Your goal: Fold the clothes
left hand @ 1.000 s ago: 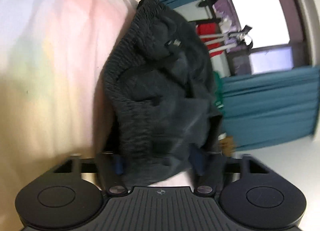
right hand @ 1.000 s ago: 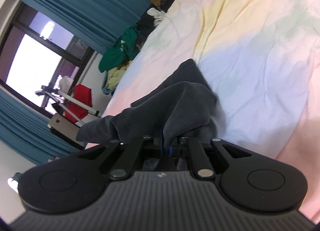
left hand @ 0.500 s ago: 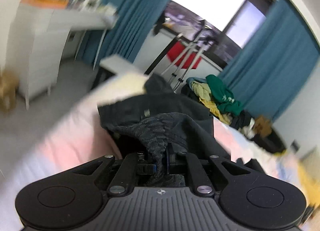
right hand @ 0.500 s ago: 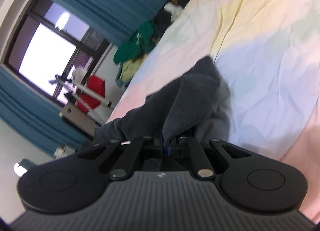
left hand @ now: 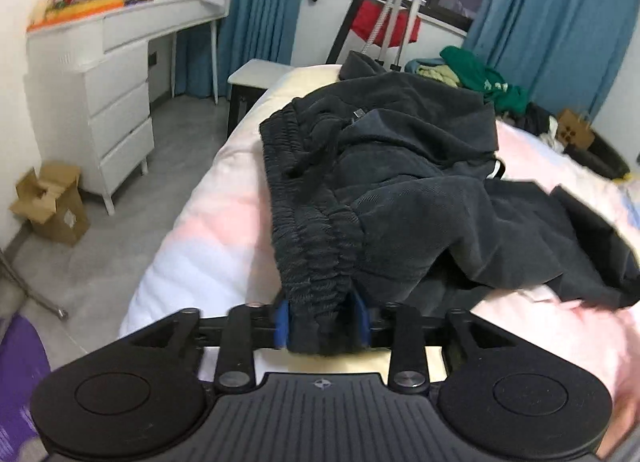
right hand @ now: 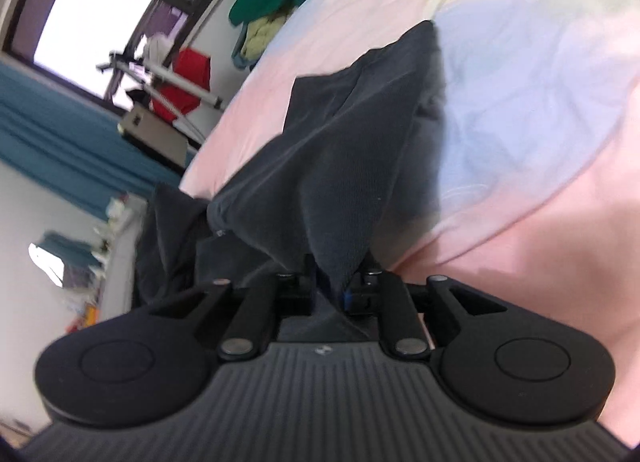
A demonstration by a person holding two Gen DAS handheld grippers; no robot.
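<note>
A pair of dark trousers [left hand: 400,182] lies bunched on the pastel bed sheet [left hand: 224,230]. My left gripper [left hand: 320,322] is shut on the ribbed elastic waistband [left hand: 316,262], which runs away from me along the bed's left side. In the right wrist view my right gripper [right hand: 334,286] is shut on a fold of the same dark trousers [right hand: 340,166], lifted into a ridge above the sheet [right hand: 540,82]. The fingertips of both grippers are hidden by cloth.
A white chest of drawers [left hand: 100,102] and a cardboard box [left hand: 52,202] stand left of the bed. A small table [left hand: 256,78], a rack with red cloth [left hand: 384,22] and teal curtains [left hand: 260,2] are behind. A heap of green clothes [left hand: 480,78] lies at the far right.
The left gripper swung up from facing the sheet to looking along the bed, still holding the waistband. The right gripper tilted and lifted its fold, keeping its grip.
</note>
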